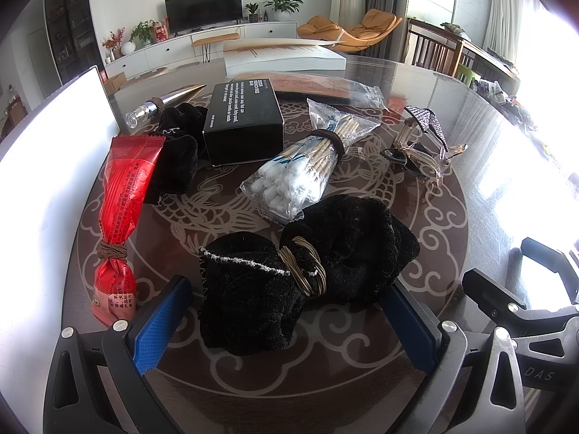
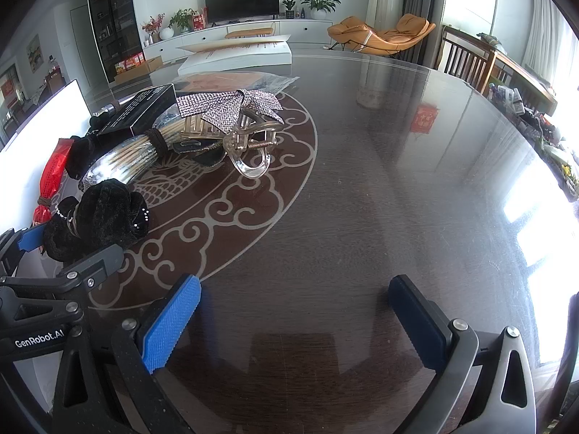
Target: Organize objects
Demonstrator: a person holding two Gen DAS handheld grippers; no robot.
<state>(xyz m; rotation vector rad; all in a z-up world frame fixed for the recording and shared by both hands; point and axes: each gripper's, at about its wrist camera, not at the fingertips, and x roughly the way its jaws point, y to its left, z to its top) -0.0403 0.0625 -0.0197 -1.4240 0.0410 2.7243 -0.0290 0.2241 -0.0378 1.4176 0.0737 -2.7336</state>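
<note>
My left gripper is open, its blue pads on either side of a black fuzzy cloth tied with a brown band; it does not squeeze it. The cloth also shows in the right wrist view. Behind lie a bag of cotton swabs, a red snack packet, a black box, a second black cloth, a silver tube and a rhinestone hair clip. My right gripper is open and empty over bare table, right of the pile.
The round dark table has a glass top with a pale fish pattern. A white box and a flat brown packet lie at the far edge. A white panel stands at the left. Chairs stand beyond the right edge.
</note>
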